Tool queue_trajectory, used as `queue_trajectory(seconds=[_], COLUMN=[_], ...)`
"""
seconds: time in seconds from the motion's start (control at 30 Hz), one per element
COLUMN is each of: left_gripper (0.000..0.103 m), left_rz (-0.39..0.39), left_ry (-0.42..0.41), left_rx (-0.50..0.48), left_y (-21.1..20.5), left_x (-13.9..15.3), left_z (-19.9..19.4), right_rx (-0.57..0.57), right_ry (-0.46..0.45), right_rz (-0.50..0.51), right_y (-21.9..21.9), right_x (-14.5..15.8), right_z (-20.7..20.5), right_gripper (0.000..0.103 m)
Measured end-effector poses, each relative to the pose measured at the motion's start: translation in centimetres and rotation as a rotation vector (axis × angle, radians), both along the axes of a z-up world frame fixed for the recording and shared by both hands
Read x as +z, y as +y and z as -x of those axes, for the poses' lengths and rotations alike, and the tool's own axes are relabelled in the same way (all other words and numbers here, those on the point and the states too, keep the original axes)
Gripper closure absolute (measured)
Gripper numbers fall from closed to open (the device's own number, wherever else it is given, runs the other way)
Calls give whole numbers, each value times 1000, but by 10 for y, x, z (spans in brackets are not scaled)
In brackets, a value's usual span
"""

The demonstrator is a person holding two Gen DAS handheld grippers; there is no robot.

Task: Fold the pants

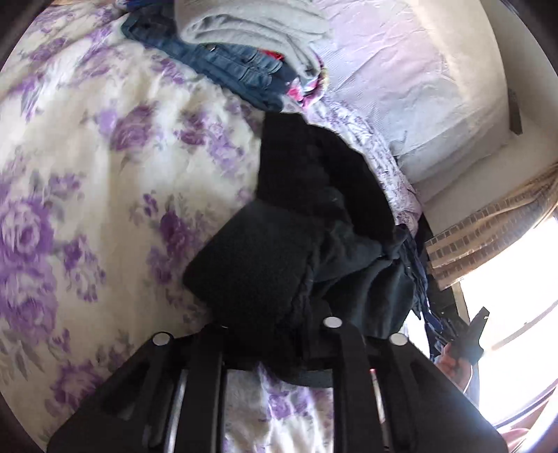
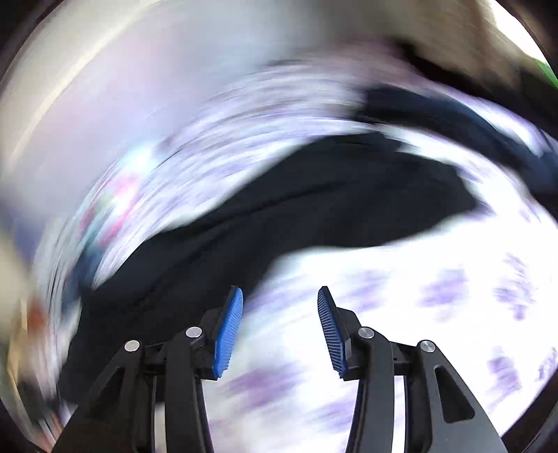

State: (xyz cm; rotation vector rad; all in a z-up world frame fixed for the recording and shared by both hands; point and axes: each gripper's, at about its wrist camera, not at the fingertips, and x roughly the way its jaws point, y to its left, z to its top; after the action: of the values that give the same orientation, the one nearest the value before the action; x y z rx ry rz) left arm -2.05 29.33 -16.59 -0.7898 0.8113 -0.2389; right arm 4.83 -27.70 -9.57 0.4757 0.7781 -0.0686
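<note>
The black pants (image 1: 307,223) lie bunched on a white bedspread with purple flowers (image 1: 104,174). My left gripper (image 1: 275,334) is shut on a thick fold of the pants; the cloth hides its fingertips. In the right wrist view, heavily blurred, the pants (image 2: 314,202) stretch across the bedspread (image 2: 418,296). My right gripper (image 2: 280,324) is open and empty above the bedspread, just right of the pants' near edge, its blue pads (image 2: 228,334) wide apart. The right gripper also shows in the left wrist view (image 1: 470,338), beyond the bed's edge.
A pile of folded clothes, blue jeans (image 1: 223,66) under a grey garment (image 1: 251,24), lies at the far end of the bed. A lilac pillow (image 1: 411,80) sits to its right. A window with a checked curtain (image 1: 488,230) is at the right.
</note>
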Motion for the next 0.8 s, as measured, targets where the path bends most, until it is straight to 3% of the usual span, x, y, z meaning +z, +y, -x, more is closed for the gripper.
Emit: queue_trajectory(seconds=[0.1, 0.27, 0.3, 0.33, 0.37, 0.43, 0.53, 0.67, 0.73, 0.8], left_gripper=[71, 59, 59, 59, 59, 66, 78, 79, 79, 79], left_rz=[-40, -123, -141, -159, -172, -189, -213, -255, -291, -334], left_ry=[-8, 13, 14, 16, 20, 20, -3, -28, -15, 11], left_rx=[34, 86, 94, 105, 116, 123, 126, 136, 137, 142], left_y=[-3, -19, -20, -22, -24, -26, -29, -30, -34, -35], left_x=[8, 16, 17, 18, 20, 24, 38, 60, 63, 61], left_z=[3, 2, 1, 0, 0, -1, 5, 24, 32, 41], right_rx=[-143, -196, -189, -182, -156, -128, -124, -184, -208, -228], right_ry=[63, 78, 75, 75, 72, 80, 22, -11, 28, 134], right_rz=[-84, -242, -223, -193, -162, -98, 73, 167, 189, 230], right_y=[-72, -115, -112, -110, -108, -107, -113, -144, -157, -169], right_x=[-22, -54, -50, -47, -42, -29, 18, 57, 51, 24], right_z=[-19, -54, -59, -63, -69, -74, -56, -17, -7, -2], right_gripper=[55, 52, 62, 92, 98, 98, 98, 98, 98, 97])
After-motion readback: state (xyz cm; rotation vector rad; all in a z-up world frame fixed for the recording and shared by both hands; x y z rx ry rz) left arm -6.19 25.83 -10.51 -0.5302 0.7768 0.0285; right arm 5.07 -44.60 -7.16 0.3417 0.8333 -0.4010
